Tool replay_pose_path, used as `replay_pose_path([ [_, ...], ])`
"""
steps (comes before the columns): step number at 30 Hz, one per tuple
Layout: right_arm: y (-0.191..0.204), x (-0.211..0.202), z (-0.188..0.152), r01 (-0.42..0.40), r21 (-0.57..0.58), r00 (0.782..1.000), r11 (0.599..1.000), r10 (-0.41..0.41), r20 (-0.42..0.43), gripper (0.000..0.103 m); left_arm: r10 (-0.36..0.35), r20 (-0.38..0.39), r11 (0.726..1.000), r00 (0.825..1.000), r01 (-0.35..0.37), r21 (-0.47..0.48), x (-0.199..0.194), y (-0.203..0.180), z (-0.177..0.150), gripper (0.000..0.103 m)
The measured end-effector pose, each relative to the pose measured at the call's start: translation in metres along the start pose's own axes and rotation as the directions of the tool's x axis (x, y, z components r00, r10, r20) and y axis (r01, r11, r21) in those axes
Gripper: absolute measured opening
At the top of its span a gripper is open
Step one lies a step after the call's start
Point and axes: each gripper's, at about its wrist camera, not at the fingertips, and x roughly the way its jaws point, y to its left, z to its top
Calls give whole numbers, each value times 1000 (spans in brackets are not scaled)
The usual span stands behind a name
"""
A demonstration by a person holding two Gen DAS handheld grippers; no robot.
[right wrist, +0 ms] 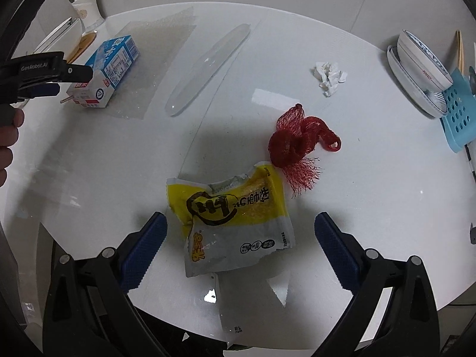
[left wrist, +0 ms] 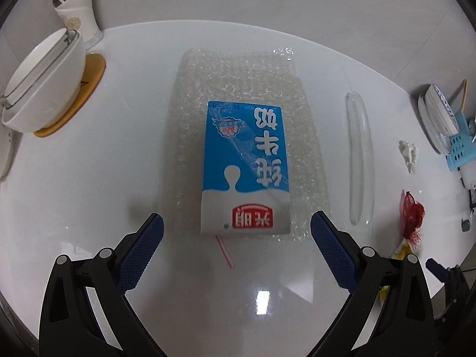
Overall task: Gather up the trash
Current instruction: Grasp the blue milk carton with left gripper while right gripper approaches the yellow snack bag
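A blue and white milk carton lies on a sheet of bubble wrap on the white table, a red-striped straw sticking out at its near end. My left gripper is open, its fingers either side of the carton's near end, not touching it. The carton also shows in the right wrist view. My right gripper is open around the near part of a torn yellow snack wrapper. A red mesh net lies just beyond it. A crumpled tissue lies farther back.
A clear plastic sleeve lies between carton and net. White bowls on a wooden coaster and a paper cup stand back left. Stacked dishes and a blue perforated rack stand at the right edge.
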Motion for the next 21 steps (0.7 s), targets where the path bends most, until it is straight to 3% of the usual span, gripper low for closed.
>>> replay_pose_path([
  [7,3,18,5,-3,1,999,1000,3,-45,95,27,-37,1000,999,-26,17,26,-8,11,97],
  [10,3,21,4,-9,8,999,1000,9,-53,90,37,-44,999,998,-37,14,32,-9,14,96],
  [15,5,27,1,-19,18,997,1000,21,-73,79,58,-59,998,997,-57,22,35,-12,19,80],
  [18,4,24,0,-28,26,998,999,29,-63,72,56,-67,998,996,-55,23,35,-13,20,65],
  [21,5,23,-3,-34,24,997,999,35,-64,61,71,-61,997,996,-69,27,35,-14,22,62],
])
